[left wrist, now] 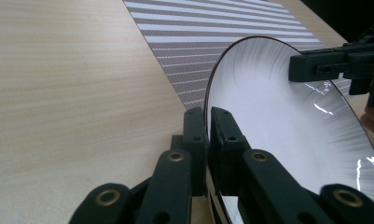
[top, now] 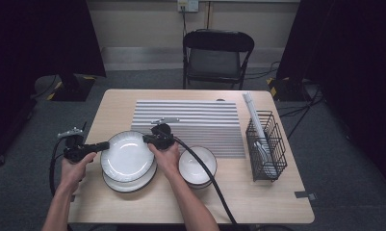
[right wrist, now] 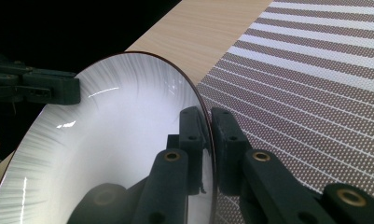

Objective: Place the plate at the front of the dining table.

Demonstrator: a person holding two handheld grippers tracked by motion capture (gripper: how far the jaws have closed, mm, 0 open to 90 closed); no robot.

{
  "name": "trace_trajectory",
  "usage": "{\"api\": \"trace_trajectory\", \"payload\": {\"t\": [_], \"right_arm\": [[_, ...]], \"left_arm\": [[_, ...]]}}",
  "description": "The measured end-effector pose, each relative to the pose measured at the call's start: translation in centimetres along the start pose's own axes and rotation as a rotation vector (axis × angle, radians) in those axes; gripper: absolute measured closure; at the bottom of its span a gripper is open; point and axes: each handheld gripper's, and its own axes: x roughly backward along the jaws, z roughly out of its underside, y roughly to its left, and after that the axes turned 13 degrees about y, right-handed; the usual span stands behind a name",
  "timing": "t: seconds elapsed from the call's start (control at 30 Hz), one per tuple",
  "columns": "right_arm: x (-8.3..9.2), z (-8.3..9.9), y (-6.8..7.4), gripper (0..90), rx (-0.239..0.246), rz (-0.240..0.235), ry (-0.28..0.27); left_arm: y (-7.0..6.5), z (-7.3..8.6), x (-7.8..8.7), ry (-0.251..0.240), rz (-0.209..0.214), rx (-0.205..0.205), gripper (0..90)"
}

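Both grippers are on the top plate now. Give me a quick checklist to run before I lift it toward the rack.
1. left gripper clamped on the top plate rim: ok.
2. right gripper clamped on the opposite rim: ok.
3. Grips sit across from each other, so the load is balanced: ok.
4. Top plate free of the lower plate: cannot tell.
5. wire rack has a free slot: cannot tell, white items already stand in it.
6. Path over the striped mat clear; bowl sits close to the right forearm: ok, but watch it.
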Motion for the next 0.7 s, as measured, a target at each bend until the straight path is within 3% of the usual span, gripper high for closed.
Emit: {"api": "trace_trajectory", "payload": {"t": [0.13,0.23,0.43,0.7], "right_arm": [[-0.01,0.11,-0.01,84.0,-0.005,-0.003,-0.003],[-0.03,0.17,-0.06,84.1,-0.008,-0.005,-0.003],[0.02,0.15,0.02,83.8,-0.014,-0.003,-0.010],[0.10,-0.32,-0.03,83.0,-0.019,-0.003,-0.037]], "left_arm": [[0.17,0.50,-0.17,0.030,0.019,0.011,77.8],[0.09,0.56,-0.36,0.034,0.032,0.007,81.1],[-0.07,0.12,-0.13,0.023,-0.001,-0.008,83.7],[0.10,-0.25,0.07,-0.008,-0.004,-0.004,85.0]]}}
